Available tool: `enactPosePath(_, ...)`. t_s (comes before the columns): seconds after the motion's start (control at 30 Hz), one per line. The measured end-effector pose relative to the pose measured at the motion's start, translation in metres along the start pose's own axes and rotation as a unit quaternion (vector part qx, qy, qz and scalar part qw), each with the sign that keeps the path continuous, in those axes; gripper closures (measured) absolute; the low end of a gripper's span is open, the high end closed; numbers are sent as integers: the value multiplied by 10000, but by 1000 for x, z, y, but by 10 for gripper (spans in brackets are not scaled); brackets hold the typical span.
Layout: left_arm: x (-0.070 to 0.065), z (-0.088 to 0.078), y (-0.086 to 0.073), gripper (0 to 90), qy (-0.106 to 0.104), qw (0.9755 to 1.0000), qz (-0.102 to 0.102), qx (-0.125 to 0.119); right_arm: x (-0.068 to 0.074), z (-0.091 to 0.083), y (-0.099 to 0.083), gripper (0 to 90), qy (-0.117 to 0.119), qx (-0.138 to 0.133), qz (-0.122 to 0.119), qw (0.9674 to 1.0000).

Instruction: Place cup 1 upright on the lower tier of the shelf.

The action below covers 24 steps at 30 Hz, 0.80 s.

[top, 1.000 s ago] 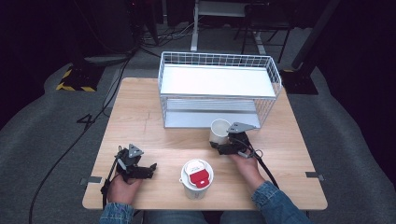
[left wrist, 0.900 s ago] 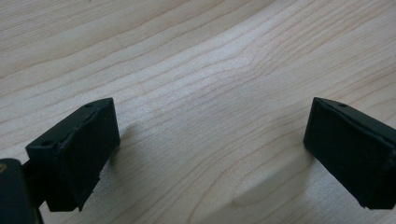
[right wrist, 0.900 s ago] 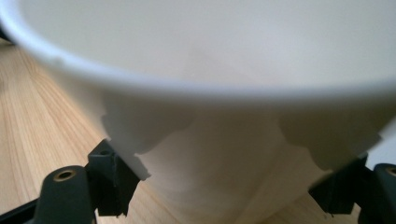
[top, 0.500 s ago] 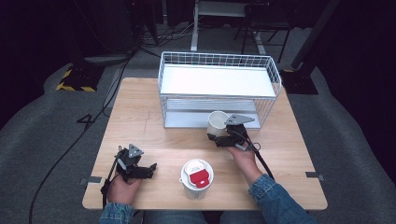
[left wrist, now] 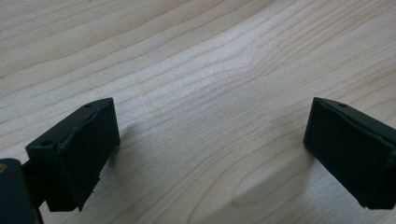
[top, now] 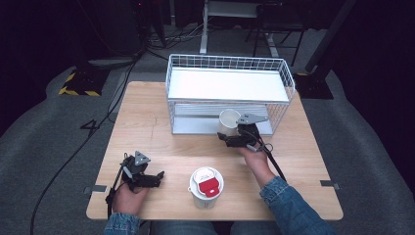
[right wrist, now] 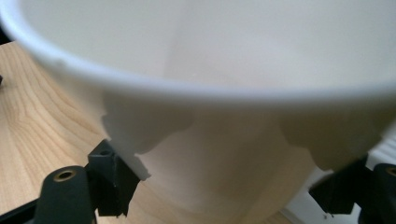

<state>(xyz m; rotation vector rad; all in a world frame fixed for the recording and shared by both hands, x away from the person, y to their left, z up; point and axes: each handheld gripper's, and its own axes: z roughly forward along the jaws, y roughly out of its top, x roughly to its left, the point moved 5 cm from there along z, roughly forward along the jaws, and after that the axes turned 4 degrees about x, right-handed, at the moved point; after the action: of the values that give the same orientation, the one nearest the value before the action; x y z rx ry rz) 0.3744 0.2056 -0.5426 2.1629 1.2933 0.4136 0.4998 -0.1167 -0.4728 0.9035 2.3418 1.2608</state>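
A white paper cup hangs just in front of the wire basket, with my right gripper shut on its lower wall. In the right gripper view the cup looms large and tilted, its rim toward the camera, and the right gripper has a black jaw pressed on either side. My left gripper rests on the wooden table near the front left. Its jaws stand wide apart in the left gripper view, so the left gripper is open over bare wood.
A white cup with a lid and a red label stands near the table's front edge, between the two hands. The two-tier wire basket holds a white shelf at the back of the table. Cables trail from both grippers.
My right gripper has lifted the white cup and carried it farther back, toward the front of the wire basket. The left gripper has stayed in place.
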Motion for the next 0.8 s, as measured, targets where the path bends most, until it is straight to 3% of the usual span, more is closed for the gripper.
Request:
enactPosePath(0.4,0,0,0,40,-2,10000,0,1,-8,13,10,232,-362,52,26,9993)
enactPosePath(0.8,0,0,0,40,-2,10000,2,3,-17,25,10,232,-471,57,163,9987)
